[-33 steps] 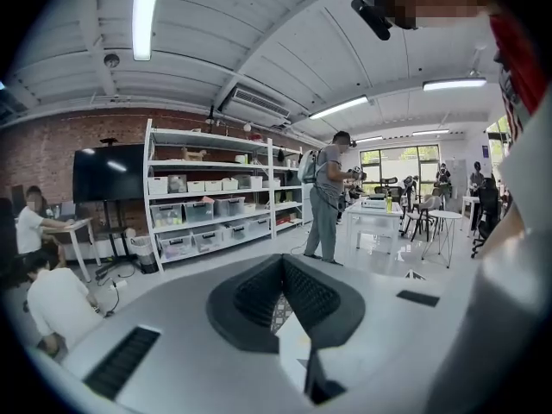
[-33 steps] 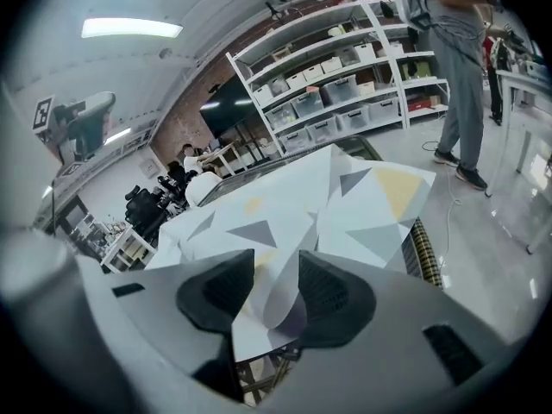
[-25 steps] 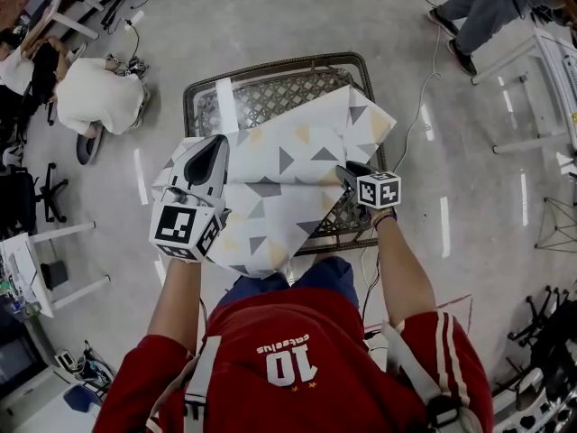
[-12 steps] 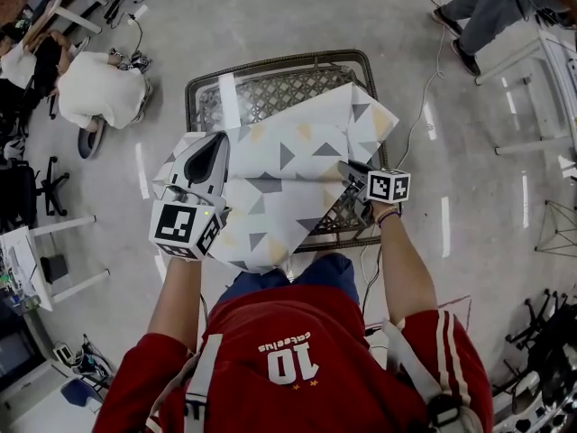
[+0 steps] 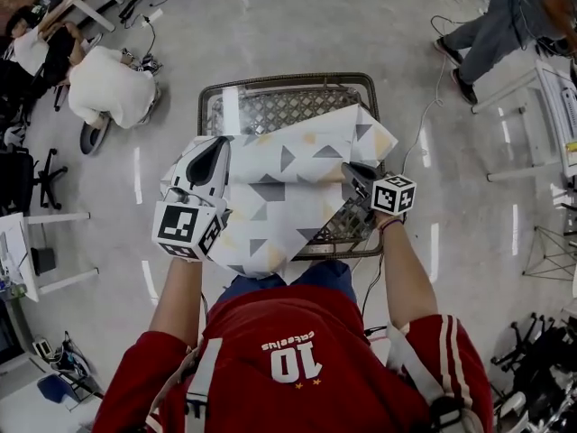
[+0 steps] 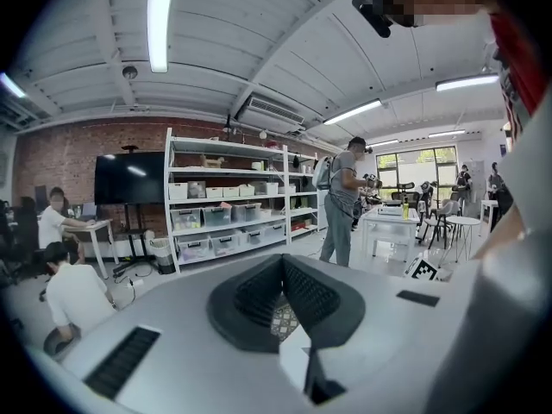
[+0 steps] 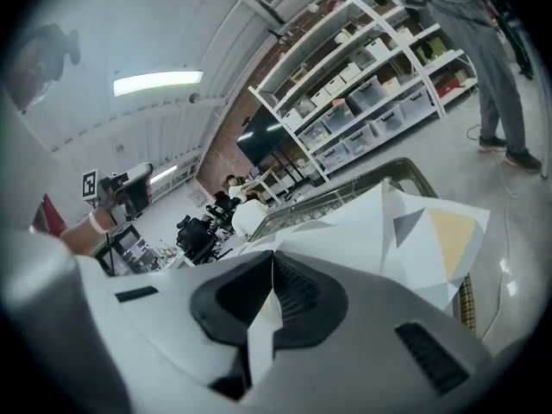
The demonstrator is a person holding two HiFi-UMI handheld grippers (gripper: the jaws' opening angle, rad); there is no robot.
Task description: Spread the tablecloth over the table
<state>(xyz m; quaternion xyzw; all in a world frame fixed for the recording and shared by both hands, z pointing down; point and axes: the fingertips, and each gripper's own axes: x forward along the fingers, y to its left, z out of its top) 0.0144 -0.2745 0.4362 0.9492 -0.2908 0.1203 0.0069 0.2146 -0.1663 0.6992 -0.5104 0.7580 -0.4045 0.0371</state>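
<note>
The white tablecloth with grey and yellow triangles [image 5: 288,183] lies rumpled over the dark metal lattice table [image 5: 270,106], hiding its near half. The right claw [image 5: 348,173] has just closed on the cloth's edge. The left claw [image 5: 216,150] seems clamped on it too. The red shirt [image 5: 293,363] reads "10"; its smaller print is illegible.

White tablecloth [image 5: 288,183] with grey and yellow triangles, folded, over lattice table's [image 5: 270,108] near part

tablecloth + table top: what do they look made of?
tablecloth: thin, stiff sheet, matte white with grey and yellow triangles. It keeps sharp creases and peaks, so probably coated fabric or a plastic-like sheet rather than soft cloth; can't tell which.
table: dark frame with rounded corners and an open lattice top. Looks like metal, possibly woven wicker.
</note>
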